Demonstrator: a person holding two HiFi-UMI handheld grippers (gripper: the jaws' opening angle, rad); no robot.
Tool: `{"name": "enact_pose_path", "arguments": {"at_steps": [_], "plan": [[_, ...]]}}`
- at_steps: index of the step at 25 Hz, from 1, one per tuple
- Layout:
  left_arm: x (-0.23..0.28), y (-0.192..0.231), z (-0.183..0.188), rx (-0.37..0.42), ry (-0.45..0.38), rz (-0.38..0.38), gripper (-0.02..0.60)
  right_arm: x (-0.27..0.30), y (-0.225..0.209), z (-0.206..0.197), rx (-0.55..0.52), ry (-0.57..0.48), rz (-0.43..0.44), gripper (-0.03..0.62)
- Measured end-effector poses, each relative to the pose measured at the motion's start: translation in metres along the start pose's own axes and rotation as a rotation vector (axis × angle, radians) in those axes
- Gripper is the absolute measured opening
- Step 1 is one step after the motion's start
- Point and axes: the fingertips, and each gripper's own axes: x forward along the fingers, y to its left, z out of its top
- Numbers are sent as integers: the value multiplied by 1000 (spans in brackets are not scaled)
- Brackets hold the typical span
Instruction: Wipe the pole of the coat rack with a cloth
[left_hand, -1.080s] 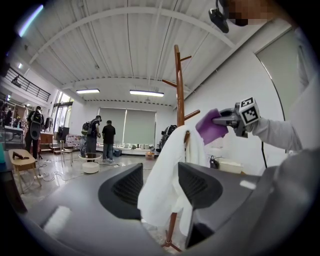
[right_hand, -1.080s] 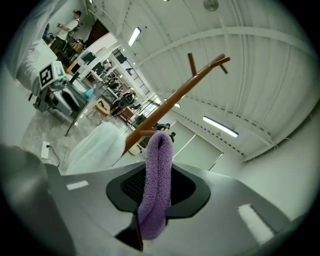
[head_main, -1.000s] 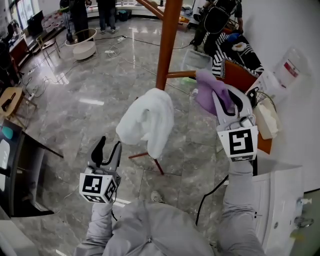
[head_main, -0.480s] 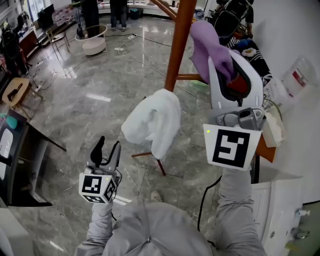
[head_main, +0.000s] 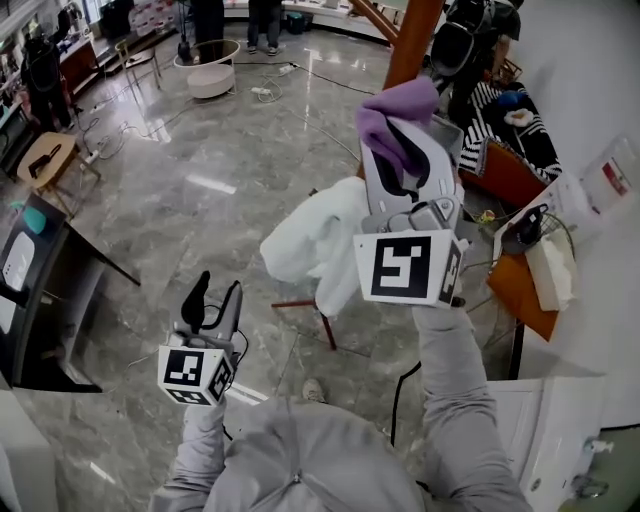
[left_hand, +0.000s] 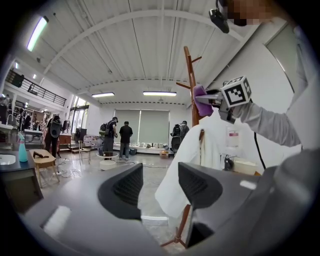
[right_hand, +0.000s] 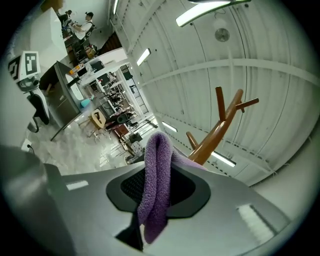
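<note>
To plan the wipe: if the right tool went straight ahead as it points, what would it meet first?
Probably the coat rack pole, just beyond the purple cloth that the right tool holds; depth is unclear.

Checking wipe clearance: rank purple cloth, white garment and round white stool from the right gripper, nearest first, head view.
1. purple cloth, clamped in the right gripper
2. white garment, hanging below-left
3. round white stool, far upper left

The cloth (head_main: 396, 110) in my right tongs (head_main: 406, 142) sits just beside the pole (head_main: 413, 35); my left tongs (head_main: 214, 291) hang lower, left of the draped garment (head_main: 315, 240).
</note>
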Motion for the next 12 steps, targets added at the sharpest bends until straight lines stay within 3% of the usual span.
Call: {"name": "enact_pose_path", "arguments": {"at_steps": [12], "plan": [[-6,11,-5,-16,-1,17,236,24,64,-16,-63,93,109,81]]}}
